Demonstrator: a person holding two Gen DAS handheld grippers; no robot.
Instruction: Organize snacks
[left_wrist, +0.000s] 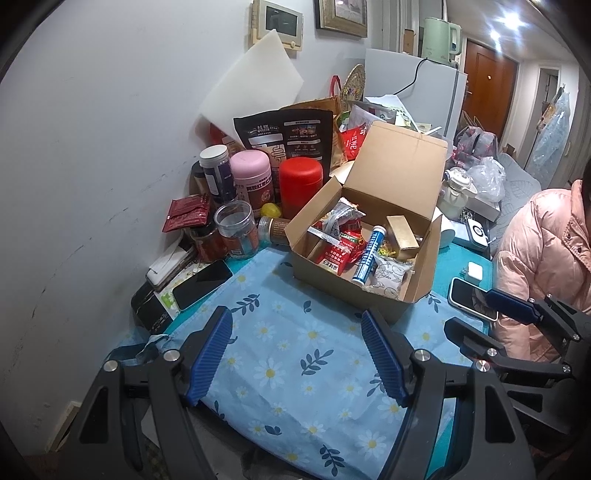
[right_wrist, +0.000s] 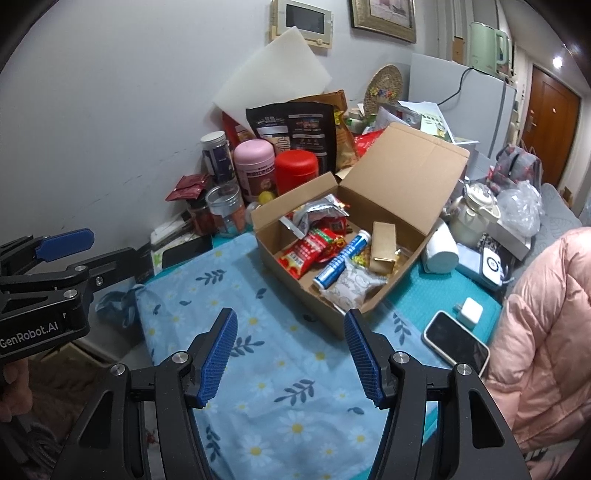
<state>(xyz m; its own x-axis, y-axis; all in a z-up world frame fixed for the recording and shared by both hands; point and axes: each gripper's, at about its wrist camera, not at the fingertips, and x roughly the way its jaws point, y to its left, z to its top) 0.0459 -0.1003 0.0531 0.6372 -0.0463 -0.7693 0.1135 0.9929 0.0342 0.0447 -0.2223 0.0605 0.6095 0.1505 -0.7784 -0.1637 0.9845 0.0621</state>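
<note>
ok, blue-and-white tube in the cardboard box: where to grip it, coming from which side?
Probably mid-body, from above. The blue-and-white tube lies slanted on top of the packets in the cardboard box, so its round sides are exposed while the box walls block a level approach. Turn the open right gripper so its fingers span the tube's width, clear of the gold box beside it.

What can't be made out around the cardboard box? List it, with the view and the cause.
- Cardboard box floor: both views, covered by red snack packets and the blue tube.
- Gold box label: both views, too small.
- Yellow object: both views, mostly hidden behind the red canister.
- Clear jar label: left wrist view, blurred.
</note>
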